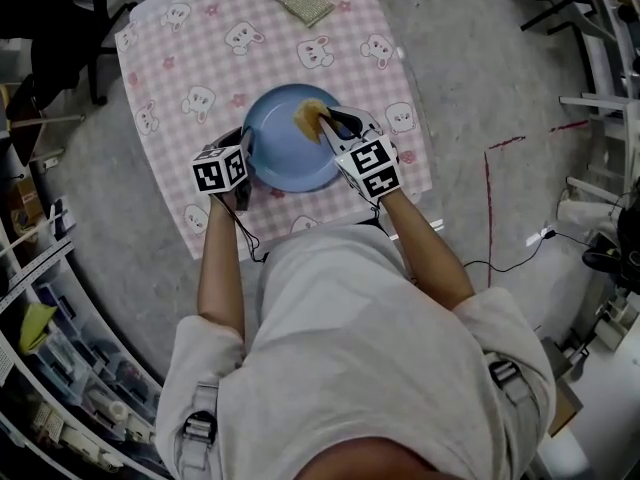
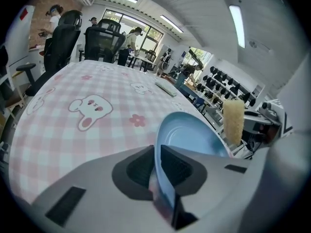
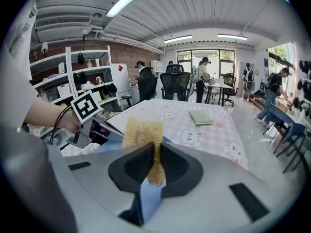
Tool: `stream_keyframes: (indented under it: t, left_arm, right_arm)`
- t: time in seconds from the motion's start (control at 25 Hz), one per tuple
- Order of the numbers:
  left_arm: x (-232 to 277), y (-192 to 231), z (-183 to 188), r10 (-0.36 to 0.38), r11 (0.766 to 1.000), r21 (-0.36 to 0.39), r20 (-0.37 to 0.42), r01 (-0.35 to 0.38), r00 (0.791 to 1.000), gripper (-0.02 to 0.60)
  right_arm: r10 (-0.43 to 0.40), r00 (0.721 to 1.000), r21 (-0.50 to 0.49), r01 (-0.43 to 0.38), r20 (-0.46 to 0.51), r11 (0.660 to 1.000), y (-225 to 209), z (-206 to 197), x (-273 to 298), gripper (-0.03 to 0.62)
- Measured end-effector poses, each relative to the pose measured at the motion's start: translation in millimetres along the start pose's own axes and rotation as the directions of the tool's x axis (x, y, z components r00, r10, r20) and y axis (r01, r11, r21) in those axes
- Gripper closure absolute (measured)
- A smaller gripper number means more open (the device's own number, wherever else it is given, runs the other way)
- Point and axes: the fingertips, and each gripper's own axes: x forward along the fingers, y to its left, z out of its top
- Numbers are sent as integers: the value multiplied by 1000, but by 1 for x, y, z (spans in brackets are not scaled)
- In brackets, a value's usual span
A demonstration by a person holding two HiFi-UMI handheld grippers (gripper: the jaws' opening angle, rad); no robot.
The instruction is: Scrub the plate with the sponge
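- Head view: the blue plate (image 1: pixel 285 153) sits near the front edge of the pink bunny tablecloth (image 1: pixel 190 58). Your left gripper (image 1: pixel 244 151) is on its left rim, and your right gripper (image 1: pixel 326 126) is reaching over the far-right part with the yellow sponge (image 1: pixel 308 117). There's a second green pad (image 1: pixel 303 3) at the far end of the cloth, well apart from the plate, so ignore it.
- Left gripper view: the jaws are pinched on the plate's rim, and the plate looks tipped up out of them. I'd say that grip is your anchor. Hold it firm so the plate can't swivel when you push.
- Right gripper view: the jaws are squeezed on the sponge, with a good chunk sticking out past the tips. Looks like it's at the plate, though I can't tell if it's actually touching. Press that free end flat on the blue surface and work in small circles from rim to middle. Go with moderate pressure so the sponge doesn't fold or slip out.
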Motion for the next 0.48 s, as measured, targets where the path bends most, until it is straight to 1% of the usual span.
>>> stream_keyframes:
  t: [0.12, 0.24, 0.36, 0.48]
  left_arm:
    - [0, 2, -1, 26, 1000, 0, 0, -26, 1000, 548]
    - [-1, 1, 0, 48, 999, 0, 15, -48, 999, 548]
    - [-3, -4, 3, 43, 999, -1, 37, -43, 998, 551]
    - [-5, -13, 12, 43, 999, 26, 51, -44, 998, 551]
  right_arm:
    - [-25, 999, -24, 24, -41, 999, -2, -4, 4, 548]
    - [-44, 997, -98, 38, -63, 994, -6, -5, 15, 548]
    - [-38, 996, -178, 24, -75, 984, -9, -4, 25, 548]
    - [-30, 995, -236, 8, -91, 972, -14, -4, 34, 548]
